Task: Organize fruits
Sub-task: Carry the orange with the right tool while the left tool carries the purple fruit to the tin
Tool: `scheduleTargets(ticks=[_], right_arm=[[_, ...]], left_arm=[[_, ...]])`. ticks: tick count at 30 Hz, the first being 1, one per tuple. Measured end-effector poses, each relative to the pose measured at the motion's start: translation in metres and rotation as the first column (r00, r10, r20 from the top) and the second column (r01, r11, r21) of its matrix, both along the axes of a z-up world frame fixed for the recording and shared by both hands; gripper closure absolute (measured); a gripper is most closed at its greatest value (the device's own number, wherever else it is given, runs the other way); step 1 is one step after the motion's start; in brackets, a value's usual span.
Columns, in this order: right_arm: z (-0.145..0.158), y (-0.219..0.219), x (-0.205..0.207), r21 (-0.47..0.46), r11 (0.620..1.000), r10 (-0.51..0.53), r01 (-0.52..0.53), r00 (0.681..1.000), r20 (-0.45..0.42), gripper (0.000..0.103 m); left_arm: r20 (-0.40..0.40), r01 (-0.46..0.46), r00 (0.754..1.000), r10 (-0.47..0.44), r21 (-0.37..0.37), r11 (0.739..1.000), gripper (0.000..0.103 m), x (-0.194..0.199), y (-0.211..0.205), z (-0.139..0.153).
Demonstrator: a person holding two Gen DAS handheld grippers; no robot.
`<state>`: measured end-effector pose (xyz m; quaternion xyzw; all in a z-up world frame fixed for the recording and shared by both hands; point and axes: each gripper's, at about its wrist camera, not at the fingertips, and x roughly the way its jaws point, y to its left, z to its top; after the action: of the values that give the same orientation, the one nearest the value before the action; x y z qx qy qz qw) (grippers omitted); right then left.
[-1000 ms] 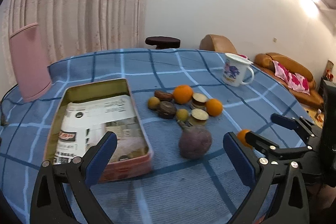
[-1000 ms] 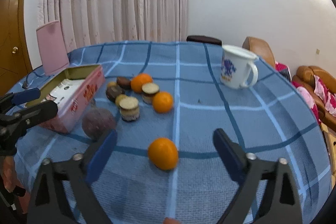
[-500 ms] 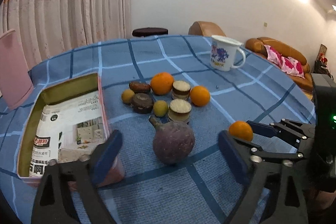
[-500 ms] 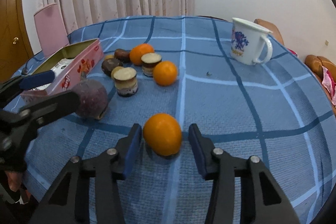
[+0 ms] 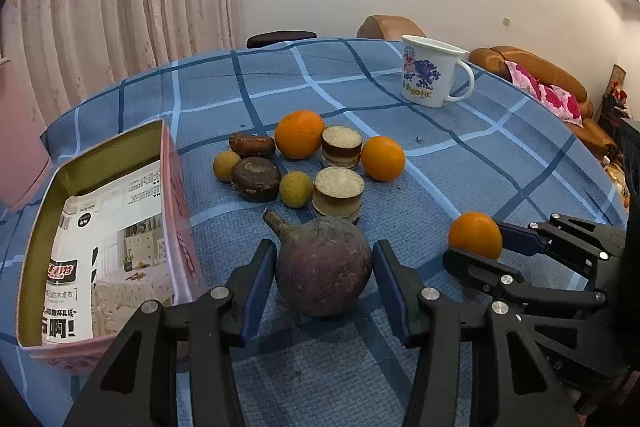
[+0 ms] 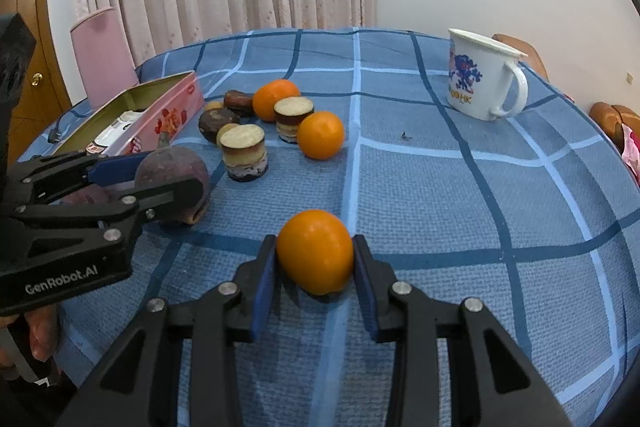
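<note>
My left gripper (image 5: 324, 269) is shut on a round dark purple fruit (image 5: 322, 265) with a stem, resting on the blue checked tablecloth. My right gripper (image 6: 314, 259) is shut on an orange (image 6: 315, 251), also on the cloth. The orange shows in the left wrist view (image 5: 475, 235) too, and the purple fruit in the right wrist view (image 6: 172, 163). An open pink tin (image 5: 172, 187) lined with printed paper lies left of the purple fruit. Beyond lie two more oranges (image 5: 300, 134) (image 5: 383, 158), small yellow and brown fruits (image 5: 296, 188), and two cut round pieces (image 5: 339, 191).
A white mug (image 5: 430, 75) with a blue picture stands at the far right of the table. A pink chair back (image 6: 105, 55) stands behind the tin. Sofas (image 5: 536, 79) stand beyond the table's right edge.
Both grippers moved forward and closed: the left jaws came in around the purple fruit, the right jaws closed fully onto the near orange.
</note>
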<state>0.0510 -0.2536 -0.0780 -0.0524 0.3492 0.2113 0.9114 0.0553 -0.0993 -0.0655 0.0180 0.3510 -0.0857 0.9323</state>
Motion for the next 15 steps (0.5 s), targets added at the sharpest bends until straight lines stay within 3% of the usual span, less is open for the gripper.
scheduleTargets(ticks=[15], right_arm=[[0.013, 0.01, -0.007, 0.018, 0.999, 0.048, -0.049, 0.998, 0.038, 0.064]], left_arm=[[-0.003, -0.054, 0.999, 0.054, -0.02, 0.998, 0.052, -0.006, 0.027, 0.0]])
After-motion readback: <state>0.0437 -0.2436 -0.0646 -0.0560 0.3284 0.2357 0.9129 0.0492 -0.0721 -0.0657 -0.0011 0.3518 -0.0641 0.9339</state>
